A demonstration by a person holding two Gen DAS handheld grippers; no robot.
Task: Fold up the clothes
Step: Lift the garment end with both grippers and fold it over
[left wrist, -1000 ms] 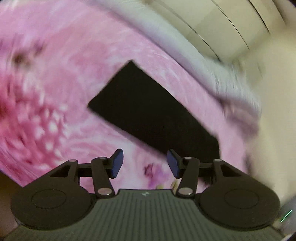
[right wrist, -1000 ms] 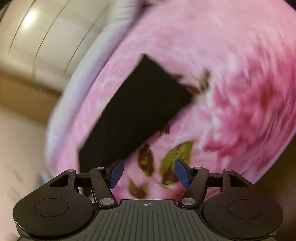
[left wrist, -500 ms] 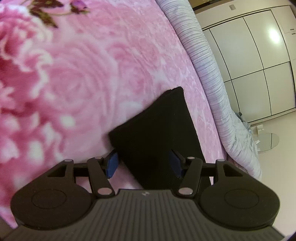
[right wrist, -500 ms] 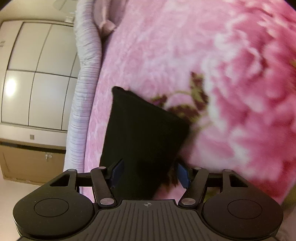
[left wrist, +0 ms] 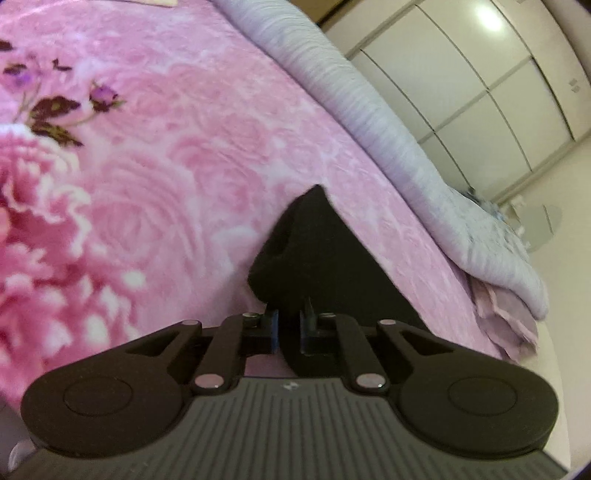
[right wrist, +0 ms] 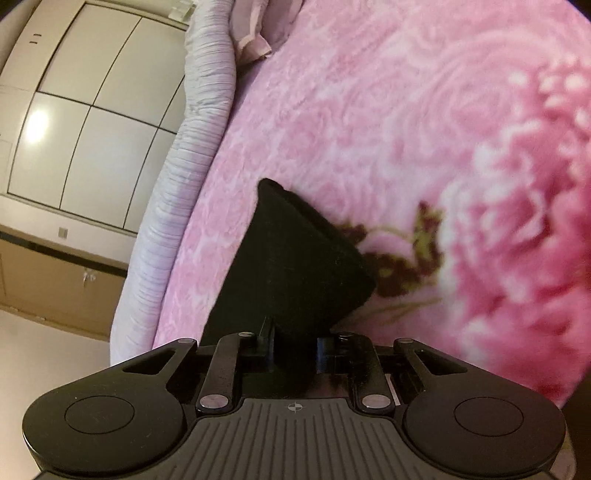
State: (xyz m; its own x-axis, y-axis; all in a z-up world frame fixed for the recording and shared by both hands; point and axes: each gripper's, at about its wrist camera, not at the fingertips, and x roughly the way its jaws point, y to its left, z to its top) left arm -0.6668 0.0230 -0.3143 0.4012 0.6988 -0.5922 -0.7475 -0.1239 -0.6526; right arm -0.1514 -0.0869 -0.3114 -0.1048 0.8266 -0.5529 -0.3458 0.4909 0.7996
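Note:
A folded black garment (left wrist: 317, 254) lies on the pink rose-patterned blanket (left wrist: 155, 177) near the bed's edge. My left gripper (left wrist: 289, 329) is shut on its near end, and the cloth bunches up between the blue pads. In the right wrist view the same black garment (right wrist: 295, 251) rises from my right gripper (right wrist: 294, 350), which is shut on its other near end. The garment's far part lifts slightly off the blanket (right wrist: 388, 122) in both views.
A grey striped quilt (left wrist: 388, 140) runs along the bed's edge, also seen in the right wrist view (right wrist: 184, 177). White wardrobe doors (right wrist: 85, 129) and a wooden cabinet (right wrist: 55, 280) stand beyond the bed. A pale pink cloth (right wrist: 255, 33) lies by the quilt.
Both grippers came down onto the black garment and closed on its ends; one second ago both were open above it. The cloth now bunches up at the pads.

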